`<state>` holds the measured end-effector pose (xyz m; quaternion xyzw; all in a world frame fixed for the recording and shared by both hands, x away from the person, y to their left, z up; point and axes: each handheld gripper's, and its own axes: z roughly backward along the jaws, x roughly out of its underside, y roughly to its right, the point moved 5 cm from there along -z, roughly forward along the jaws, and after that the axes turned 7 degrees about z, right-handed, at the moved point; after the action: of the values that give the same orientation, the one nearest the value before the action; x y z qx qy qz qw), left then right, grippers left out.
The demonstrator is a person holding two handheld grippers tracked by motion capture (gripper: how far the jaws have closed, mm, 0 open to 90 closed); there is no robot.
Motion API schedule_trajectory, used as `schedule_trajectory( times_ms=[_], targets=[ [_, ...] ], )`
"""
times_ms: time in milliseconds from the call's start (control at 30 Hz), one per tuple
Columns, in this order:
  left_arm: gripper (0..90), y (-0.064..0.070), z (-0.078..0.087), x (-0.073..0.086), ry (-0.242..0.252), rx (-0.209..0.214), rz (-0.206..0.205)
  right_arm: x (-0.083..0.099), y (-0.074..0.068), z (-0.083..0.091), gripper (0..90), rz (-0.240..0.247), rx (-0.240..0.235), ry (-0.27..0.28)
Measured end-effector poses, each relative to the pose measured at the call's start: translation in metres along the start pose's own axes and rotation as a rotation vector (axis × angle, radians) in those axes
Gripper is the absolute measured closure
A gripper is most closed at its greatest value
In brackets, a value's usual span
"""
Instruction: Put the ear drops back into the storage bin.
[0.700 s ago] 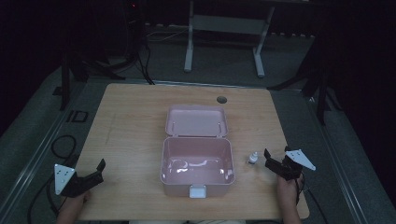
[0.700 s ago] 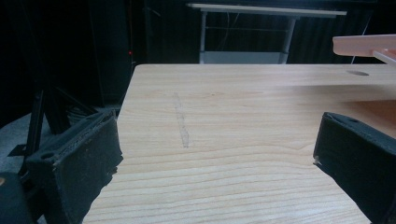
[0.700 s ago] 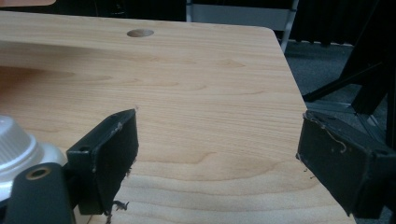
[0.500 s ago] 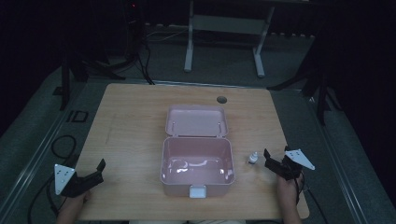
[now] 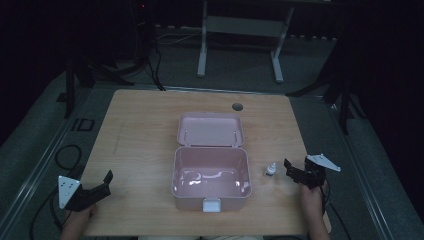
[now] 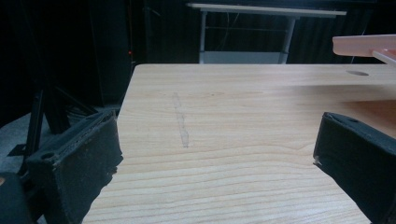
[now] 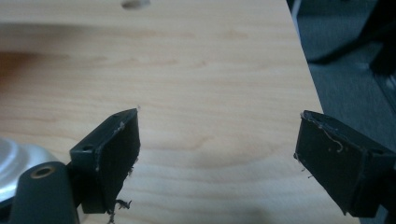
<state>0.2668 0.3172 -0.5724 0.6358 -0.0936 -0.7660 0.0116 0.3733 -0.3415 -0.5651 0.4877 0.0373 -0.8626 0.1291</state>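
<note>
- Two grippers sit low at the near edge of the wooden table [image 5: 145,130], one at each side of an open pink box [image 5: 211,172] with its lid [image 5: 211,129] laid back flat behind it.
- Just right of the box stands a small white bottle [image 5: 270,169], upright on the bare wood, apart from the box wall and close to the right gripper [image 5: 296,172].
- That gripper has its jaws spread wide with nothing between them; its own view looks down on plain wood between the two black pads [image 7: 116,154].
- On the far side, the left gripper [image 5: 97,187] is spread apart too and holds nothing, pointing across the table with the box edge at the right of its view.
- Judging by the layout, the step in hand is picking up the bottle to place it in the box.
- To do it well, swing the right gripper a little toward the box so the bottle stands centred between the pads, come in low, and close on the body rather than the narrow cap.
- Such a small, light bottle probably tips at a nudge, so close slowly and lift straight up before crossing the box wall.
</note>
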Motion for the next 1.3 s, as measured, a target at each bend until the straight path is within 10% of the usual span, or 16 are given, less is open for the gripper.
schedule_trajectory(
  times_ms=[400,767,1300],
  targets=[
    [1.0,0.000,0.000,0.000,0.000,0.005,0.000,0.004,0.010,0.009,12.9,-0.010,-0.106,-0.271],
    [0.9,0.000,0.000,0.000,0.002,0.005,0.000,0.008,-0.002,0.019,12.0,0.122,-0.241,-0.593],
    [1.0,0.000,0.000,0.000,0.002,0.005,-0.001,0.009,-0.011,0.034,14.4,0.308,-0.373,-0.874]
  ],
)
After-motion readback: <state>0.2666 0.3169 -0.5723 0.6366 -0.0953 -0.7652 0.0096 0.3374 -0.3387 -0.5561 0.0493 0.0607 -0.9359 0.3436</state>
